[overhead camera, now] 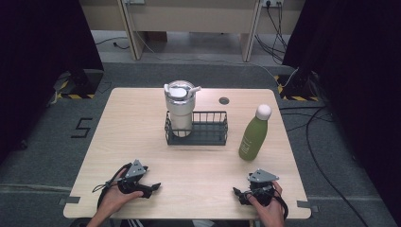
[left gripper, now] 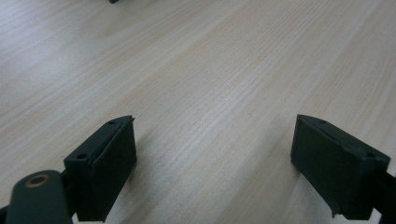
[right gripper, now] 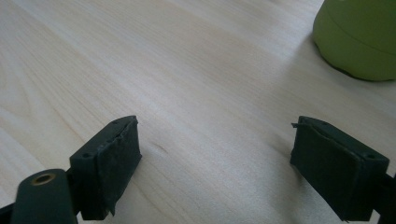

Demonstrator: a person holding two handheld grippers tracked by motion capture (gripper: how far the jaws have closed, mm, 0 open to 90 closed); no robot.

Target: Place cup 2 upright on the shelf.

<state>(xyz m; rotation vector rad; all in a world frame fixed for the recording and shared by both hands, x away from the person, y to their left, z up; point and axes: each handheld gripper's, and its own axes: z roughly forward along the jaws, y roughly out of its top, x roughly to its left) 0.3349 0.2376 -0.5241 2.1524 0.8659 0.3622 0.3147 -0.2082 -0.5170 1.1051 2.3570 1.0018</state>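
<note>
Standing upright near the table's (overhead camera: 142,142) right edge, the green bottle (overhead camera: 253,137) lies just ahead of the right gripper (overhead camera: 242,193) — its base (right gripper: 359,37) shows beyond the right-hand jaw, outside the gap. Both jaws stand wide apart over bare wood, holding nothing. The left gripper (overhead camera: 152,187) rests at the near left, its jaws likewise spread wide and empty — well apart from the bottle. Behind, a white tumbler (overhead camera: 180,109) stands in a black wire basket (overhead camera: 208,135).
</note>
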